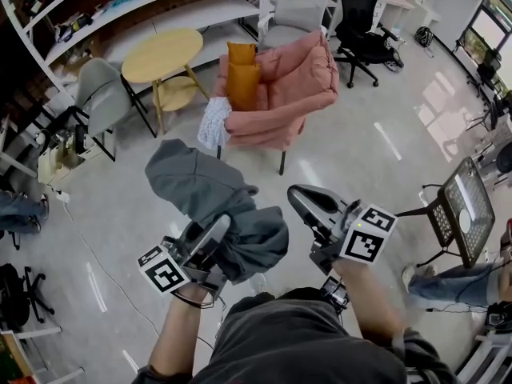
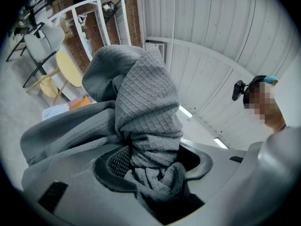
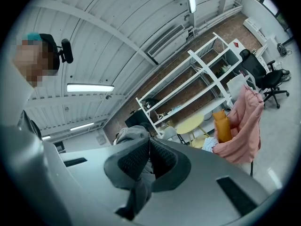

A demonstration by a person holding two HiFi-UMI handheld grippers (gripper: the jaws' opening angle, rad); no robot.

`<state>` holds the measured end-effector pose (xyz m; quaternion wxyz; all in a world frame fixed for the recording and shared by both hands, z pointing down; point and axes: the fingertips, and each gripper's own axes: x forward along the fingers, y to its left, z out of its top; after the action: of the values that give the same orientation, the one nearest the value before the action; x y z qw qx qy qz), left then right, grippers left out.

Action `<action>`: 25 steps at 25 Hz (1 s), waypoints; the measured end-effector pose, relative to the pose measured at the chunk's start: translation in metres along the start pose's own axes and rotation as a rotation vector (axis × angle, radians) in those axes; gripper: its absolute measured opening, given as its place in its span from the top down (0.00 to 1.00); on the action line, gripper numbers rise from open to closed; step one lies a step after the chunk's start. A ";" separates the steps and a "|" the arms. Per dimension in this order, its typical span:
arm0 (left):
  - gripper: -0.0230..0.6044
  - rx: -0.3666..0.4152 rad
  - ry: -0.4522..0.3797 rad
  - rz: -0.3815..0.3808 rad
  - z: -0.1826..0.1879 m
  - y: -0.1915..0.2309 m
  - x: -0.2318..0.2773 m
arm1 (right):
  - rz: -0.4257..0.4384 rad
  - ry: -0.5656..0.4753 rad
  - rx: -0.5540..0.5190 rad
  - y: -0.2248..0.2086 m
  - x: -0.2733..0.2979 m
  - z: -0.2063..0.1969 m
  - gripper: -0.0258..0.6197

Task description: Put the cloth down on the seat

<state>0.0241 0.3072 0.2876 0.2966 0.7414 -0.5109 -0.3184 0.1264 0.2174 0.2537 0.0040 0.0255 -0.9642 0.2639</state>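
Open floor (image 1: 336, 174) before pink chair (image 1: 292, 94); orange cushion (image 1: 242, 77) at its left

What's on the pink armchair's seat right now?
An orange cushion stands against one arm, and a white knitted cloth hangs outside that arm. The rest of the pink armchair seat shows only pink fabric. What lies under the cushion is covered.

Grey moulded shell on left gripper (image 1: 214, 232), dark ribbed pads (image 2: 120, 160) lining jaws, white cube (image 1: 164, 269) with black square markers at rear. Same build on right gripper (image 1: 302, 201), own marker cube (image 1: 368, 234). Dark grey short-sleeved shirt (image 1: 296, 344); black head camera (image 3: 66, 51).
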 end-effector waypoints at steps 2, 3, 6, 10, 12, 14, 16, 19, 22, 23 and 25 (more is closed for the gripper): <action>0.57 0.004 -0.002 -0.005 0.008 0.001 0.002 | 0.001 -0.001 -0.007 0.001 0.006 0.006 0.94; 0.57 0.005 -0.003 -0.006 0.012 0.004 0.003 | 0.002 -0.002 -0.009 0.000 0.010 0.008 0.94; 0.57 0.004 0.007 -0.004 0.015 0.014 0.007 | 0.007 0.000 -0.012 -0.006 0.021 0.009 0.94; 0.57 0.001 0.025 0.002 0.012 0.029 0.010 | 0.012 0.003 -0.001 -0.018 0.033 0.002 0.94; 0.57 -0.003 0.032 0.006 0.017 0.039 0.016 | 0.012 0.002 0.006 -0.027 0.042 0.003 0.94; 0.57 -0.006 0.039 0.013 0.023 0.050 0.026 | 0.012 0.002 0.013 -0.040 0.052 0.008 0.94; 0.57 -0.007 0.045 0.021 0.029 0.062 0.038 | 0.011 0.004 0.021 -0.054 0.061 0.013 0.94; 0.57 -0.005 0.054 0.035 0.040 0.076 0.058 | 0.013 0.006 0.034 -0.078 0.074 0.026 0.94; 0.57 -0.001 0.060 0.050 0.055 0.090 0.083 | 0.027 0.013 0.045 -0.103 0.091 0.044 0.94; 0.57 0.000 0.061 0.057 0.059 0.095 0.091 | 0.033 0.016 0.048 -0.111 0.097 0.048 0.94; 0.57 0.003 0.064 0.069 0.066 0.109 0.106 | 0.043 0.024 0.053 -0.129 0.109 0.055 0.94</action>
<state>-0.0598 0.1664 0.3119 0.3227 0.7335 -0.5270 -0.2831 0.0250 0.0734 0.2746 0.0091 0.0016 -0.9570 0.2898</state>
